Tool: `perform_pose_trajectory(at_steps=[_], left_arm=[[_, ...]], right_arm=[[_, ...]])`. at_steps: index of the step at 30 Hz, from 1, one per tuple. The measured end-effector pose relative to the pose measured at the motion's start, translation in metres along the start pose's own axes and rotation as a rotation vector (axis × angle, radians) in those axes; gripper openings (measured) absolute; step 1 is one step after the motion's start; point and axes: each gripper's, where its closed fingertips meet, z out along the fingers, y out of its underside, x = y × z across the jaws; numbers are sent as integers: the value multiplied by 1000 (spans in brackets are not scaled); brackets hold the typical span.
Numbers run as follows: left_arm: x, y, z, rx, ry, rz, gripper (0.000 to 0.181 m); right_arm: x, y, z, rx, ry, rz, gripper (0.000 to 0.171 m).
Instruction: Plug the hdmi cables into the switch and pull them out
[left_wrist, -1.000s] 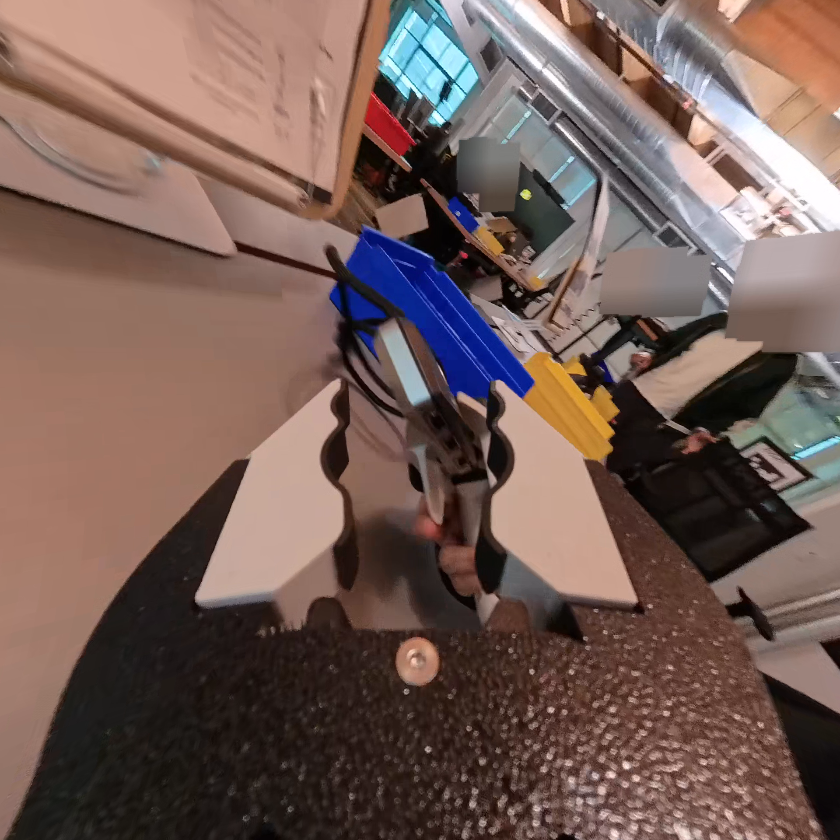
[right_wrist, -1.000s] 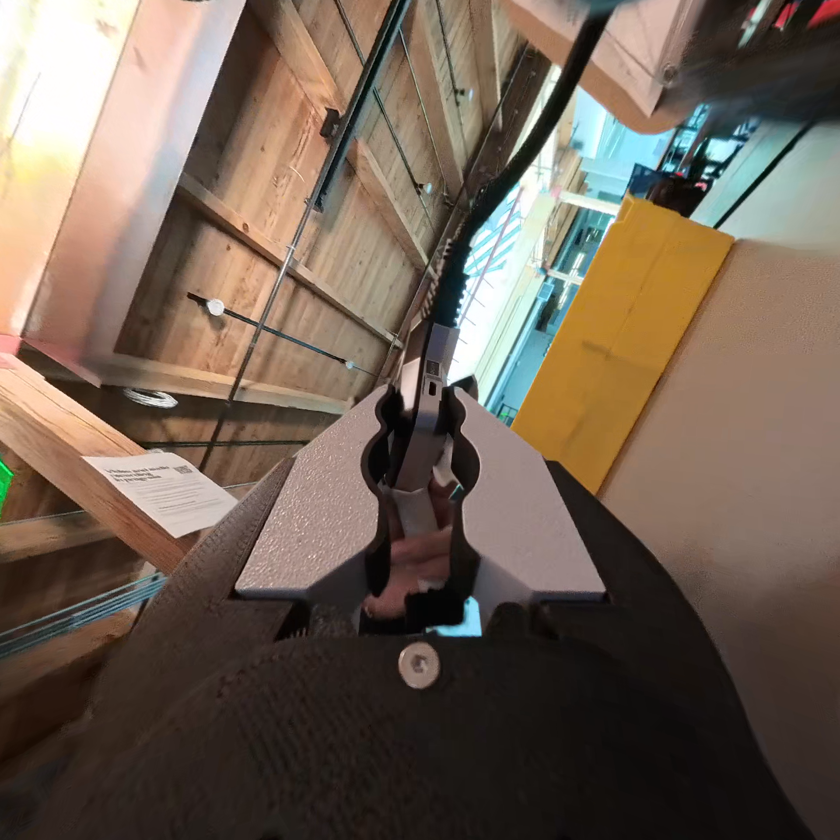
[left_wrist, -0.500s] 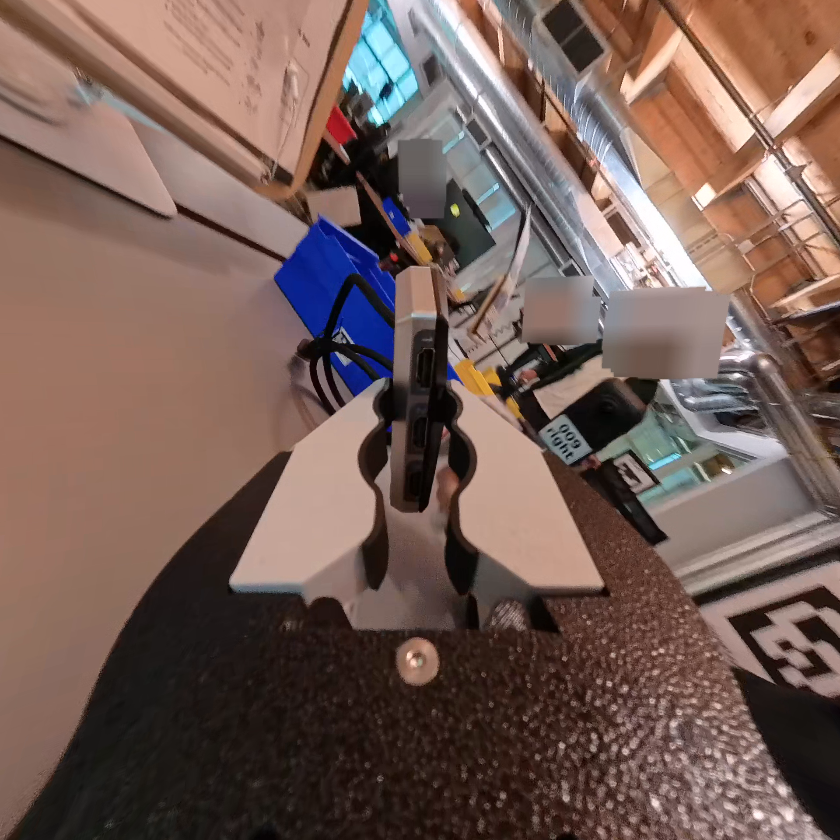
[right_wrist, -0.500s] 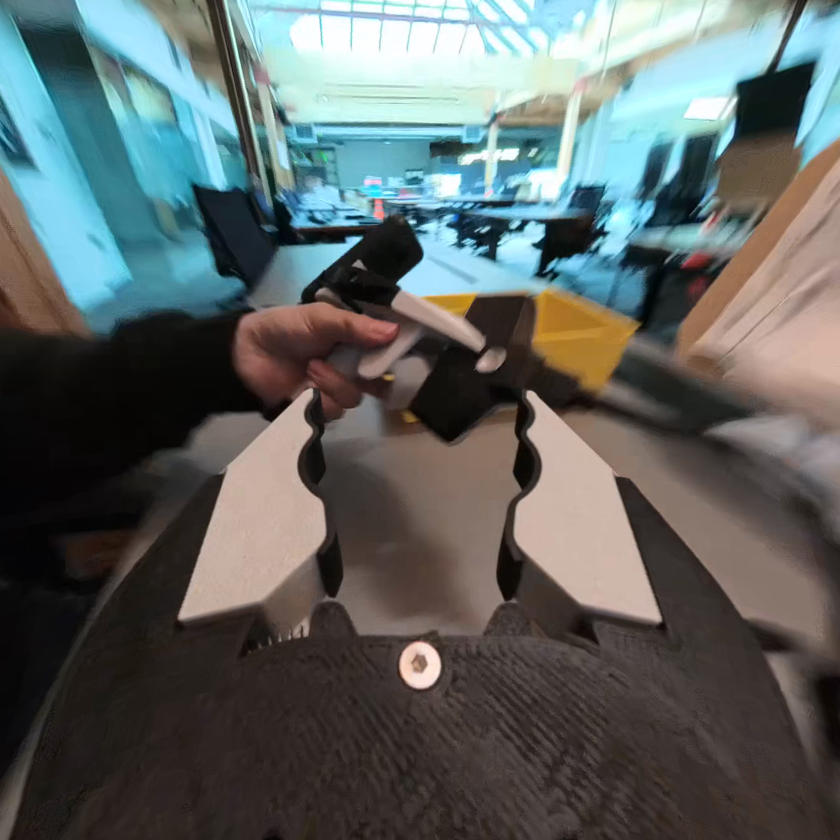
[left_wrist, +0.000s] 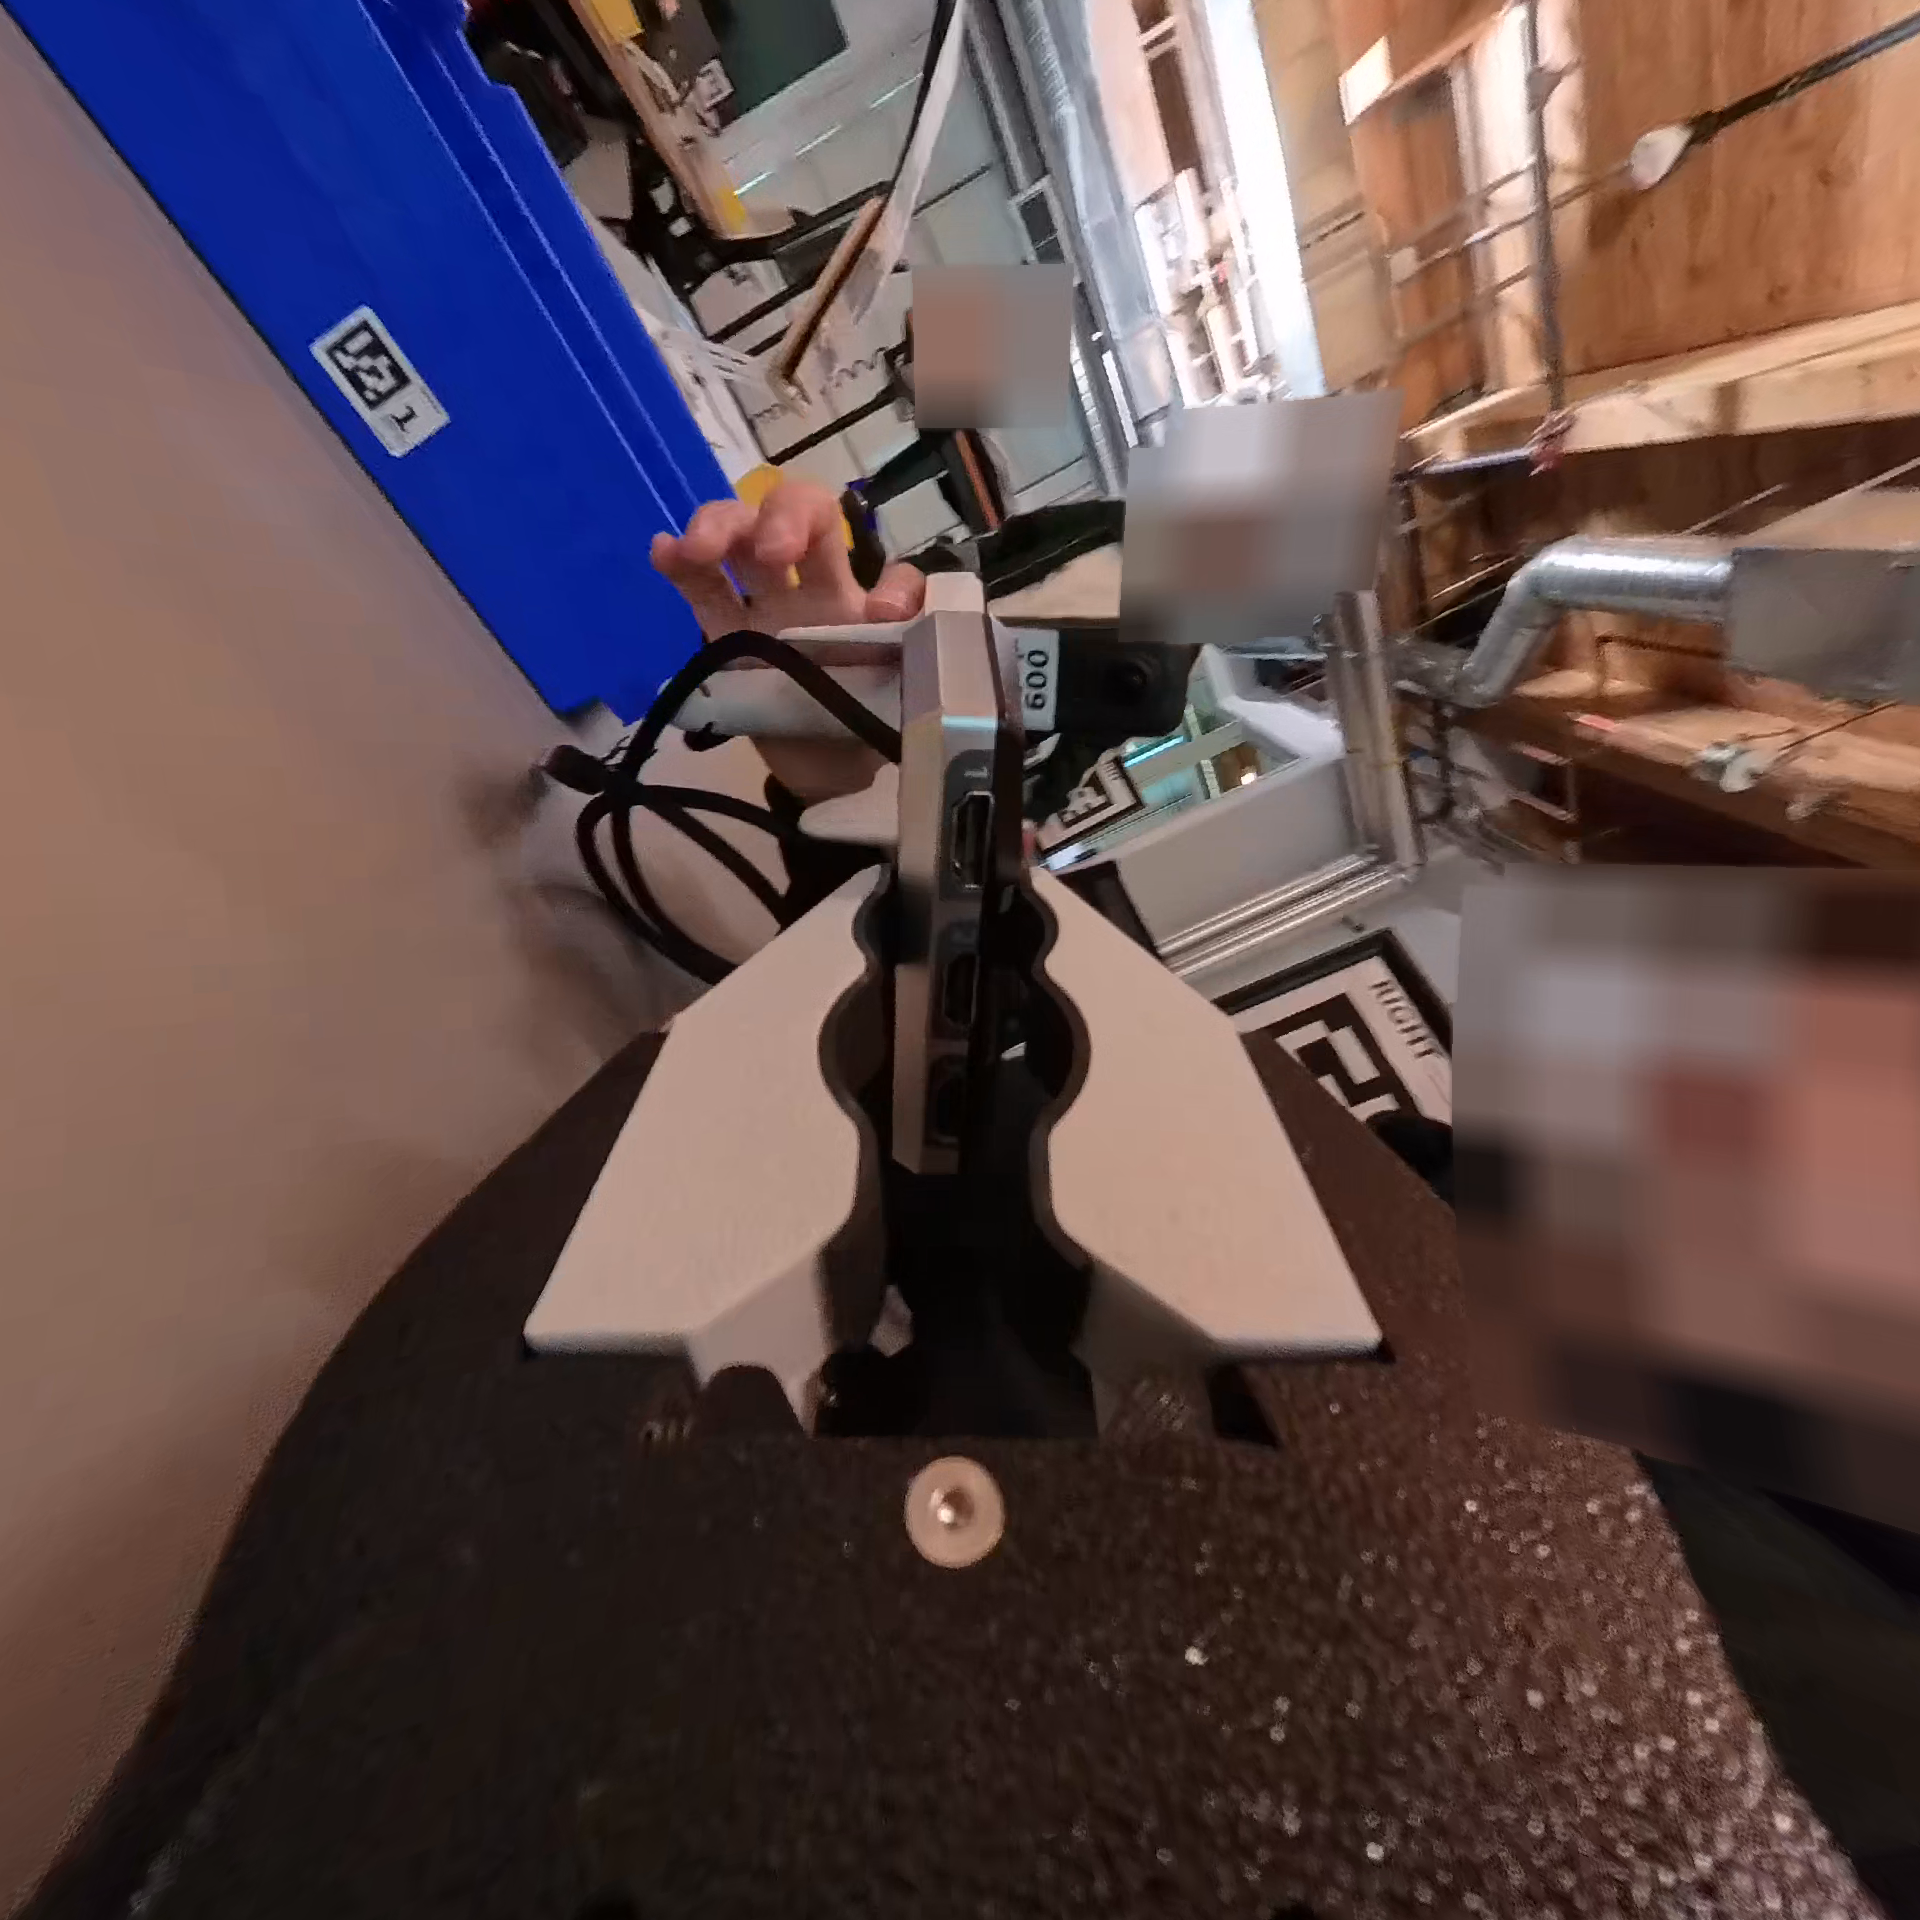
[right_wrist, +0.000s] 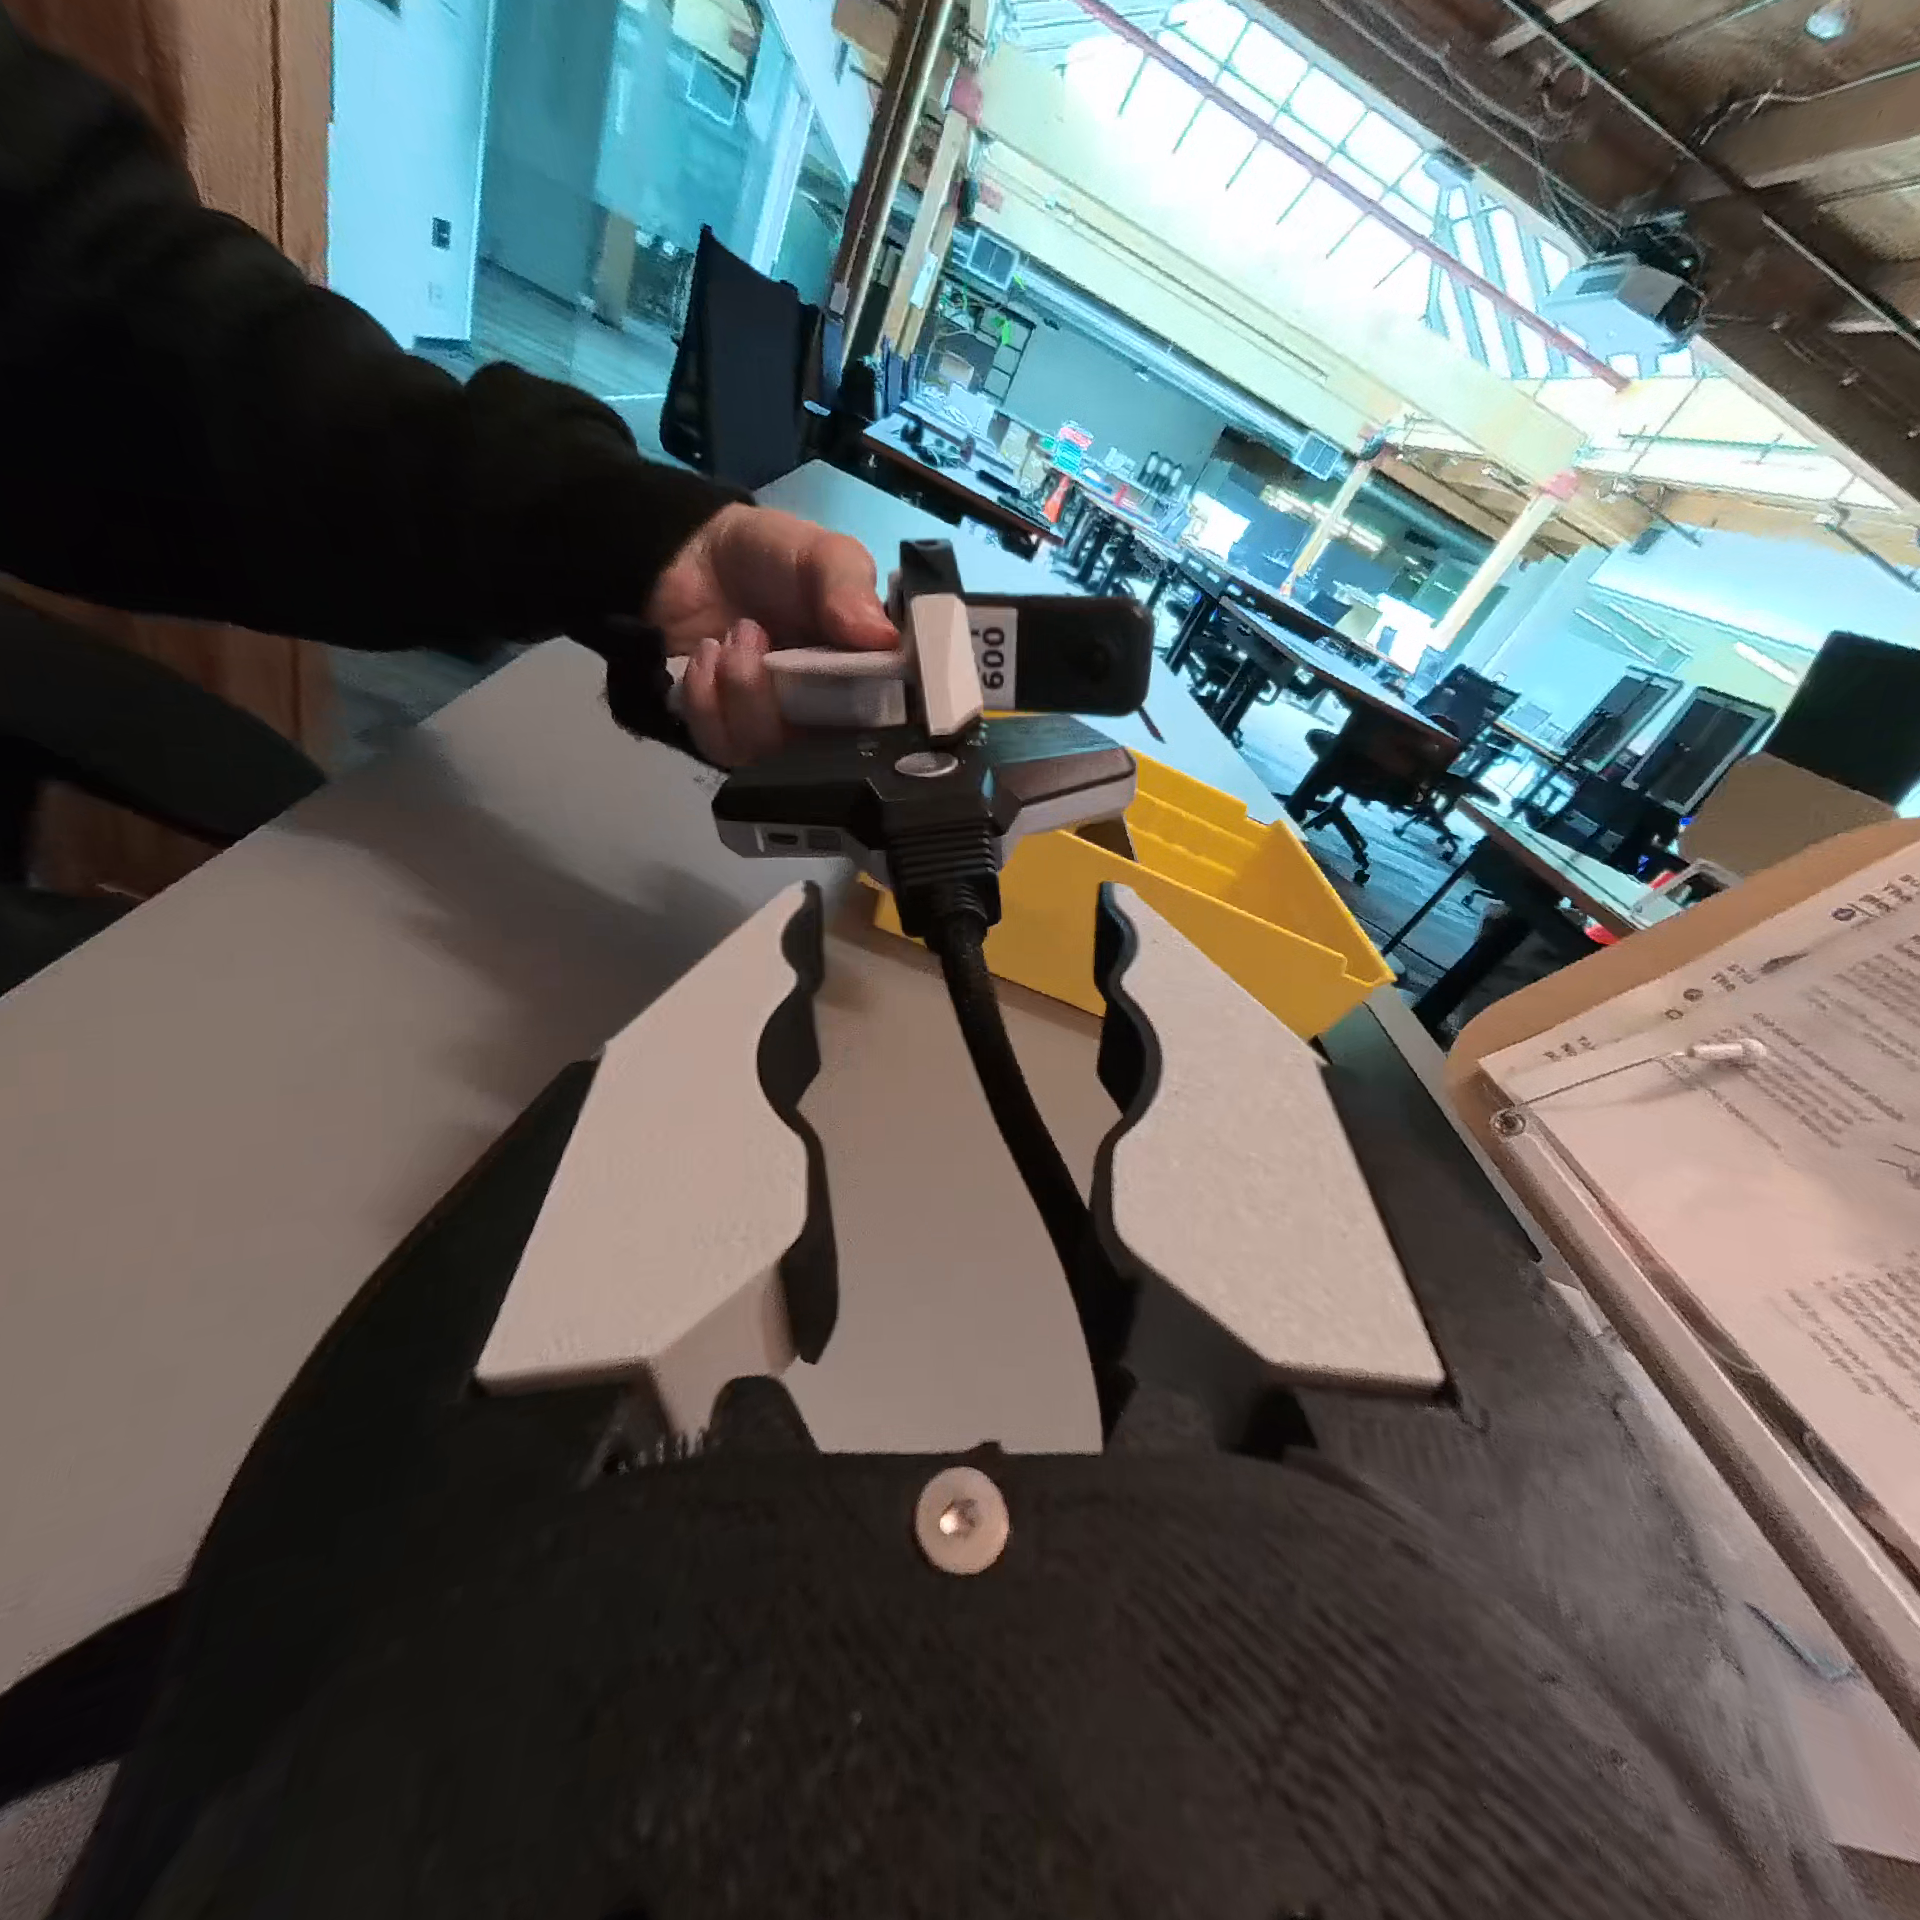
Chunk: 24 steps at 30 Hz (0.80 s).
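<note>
The grey table (right_wrist: 312, 987) is smooth and matte; a blue bin (left_wrist: 416, 343) and a yellow bin (right_wrist: 1226, 914), both hard plastic, stand on it. The right gripper (right_wrist: 956, 1049) has pale, grainy fingers (right_wrist: 665, 1195) with wavy black inner edges, spread wide and gripping nothing; a braided black cable (right_wrist: 1018, 1122) runs between them, and whether it touches them cannot be told. The left gripper (left_wrist: 961, 997) is narrowed onto the switch (left_wrist: 940, 831), a slim grey metal slab held edge-on above the table with its ports showing. From the right view the cable's ribbed plug (right_wrist: 940, 842) sits in the switch.
</note>
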Motion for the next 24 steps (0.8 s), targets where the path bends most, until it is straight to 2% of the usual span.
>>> perform_pose_trajectory(at_steps=[2,4,8,12,18,20,22,24], left_arm=[[-5,1,5,2,24,-17,19],[-11,2,10,7,26,-31,19],[-14,9,22,-10,54,-47,19],[-17,12,21,-22,39,-32,19],[-13,18,18,-41,34,-22,19],[-9,19,18,-47,48,-15,19],[-6,22,18,-57,65,-11,19],[-6,22,18,-45,86,-26,19]], right_arm=[[-4,6,0,-7,2,12,60],[-6,11,0,-3,16,-4,61],[-14,3,4,90,14,-29,29],[-16,7,0,114,15,3,28],[-21,19,1,42,5,2,32],[-19,24,1,11,36,-19,28],[-28,18,-1,52,-22,-8,19],[-29,16,0,71,-4,-6,19]])
